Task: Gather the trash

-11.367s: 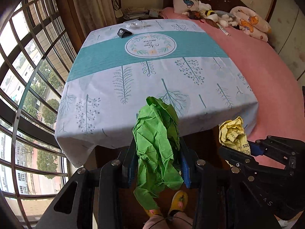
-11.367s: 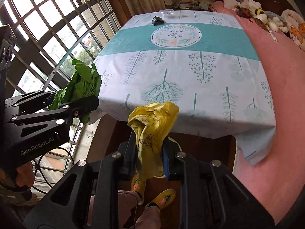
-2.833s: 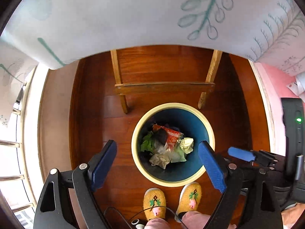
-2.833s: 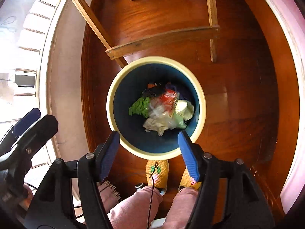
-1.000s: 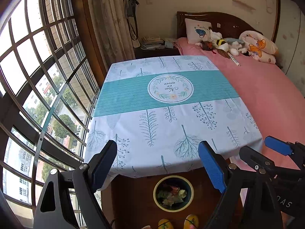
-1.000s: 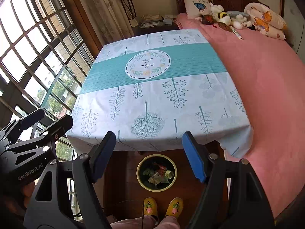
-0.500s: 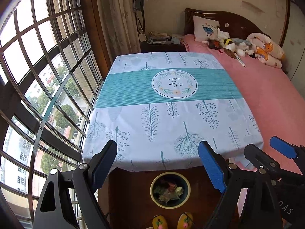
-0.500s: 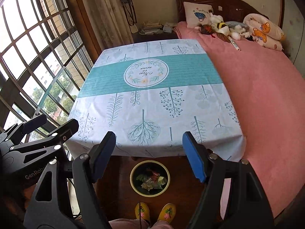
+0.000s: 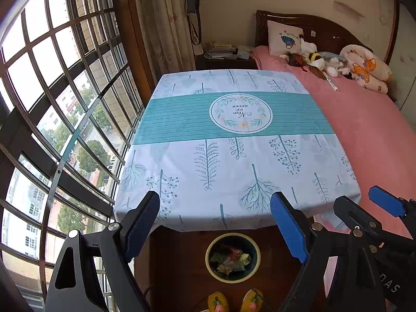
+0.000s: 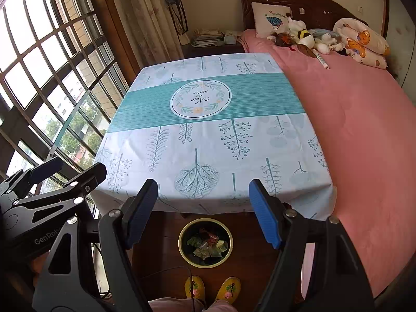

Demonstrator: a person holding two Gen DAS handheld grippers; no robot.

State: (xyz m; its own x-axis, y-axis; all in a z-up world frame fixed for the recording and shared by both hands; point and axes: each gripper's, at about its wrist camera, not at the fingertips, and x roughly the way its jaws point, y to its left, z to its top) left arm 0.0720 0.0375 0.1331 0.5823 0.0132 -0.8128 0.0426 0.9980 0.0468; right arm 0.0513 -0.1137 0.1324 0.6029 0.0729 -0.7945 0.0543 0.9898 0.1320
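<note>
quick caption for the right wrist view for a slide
Open right gripper above the tablecloth-covered table, with the trash bin of crumpled waste on the floor beside yellow slippers.

Daylight enters through the barred window [image 9: 65, 109] on the left, blown out to white in the upper panes. The surface [image 9: 234, 150] is evenly and brightly lit; the floor [image 10: 161, 247] beneath lies in shadow. Focus is sharp. Strong fisheye bending and dark vignetting mark the edges.
</note>
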